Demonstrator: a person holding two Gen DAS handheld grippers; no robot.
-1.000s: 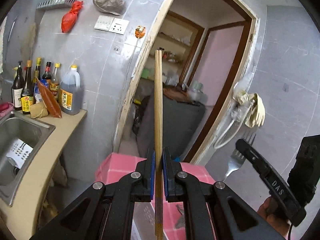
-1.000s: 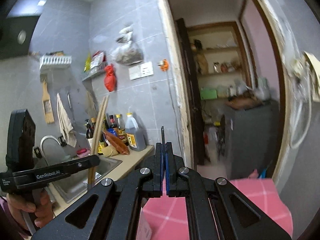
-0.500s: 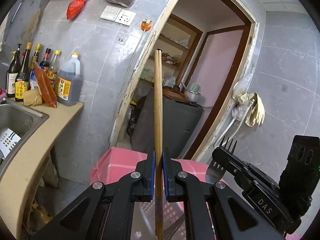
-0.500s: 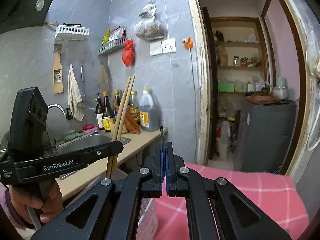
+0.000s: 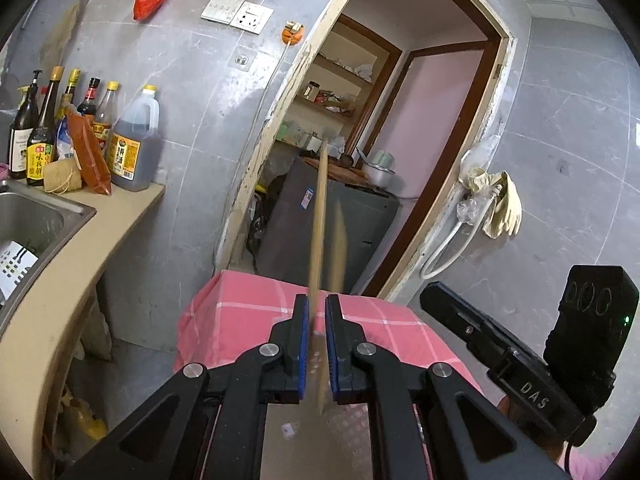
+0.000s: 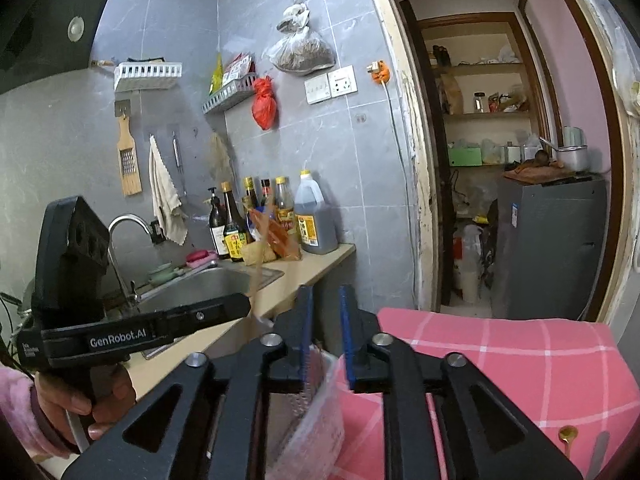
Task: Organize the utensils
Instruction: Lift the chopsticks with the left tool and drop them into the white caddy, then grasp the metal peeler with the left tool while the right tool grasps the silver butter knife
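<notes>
The right tongs (image 6: 325,334) are opening over the container (image 6: 320,412), fork gone, while the left tongs (image 5: 317,344) loosely keep blurred chopsticks (image 5: 320,216).

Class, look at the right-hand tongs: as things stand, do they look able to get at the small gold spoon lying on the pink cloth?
Probably yes. The right tongs are opening with nothing between them, and the gold spoon lies uncovered on the pink cloth, just to their right.

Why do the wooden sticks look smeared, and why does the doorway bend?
Left wrist view: the chopsticks are motion-blurred, one showing as a ghost beside the other; the door frame bows because of the wide lens. Right wrist view: they are only a faint brown smear, and the corners go dark.
</notes>
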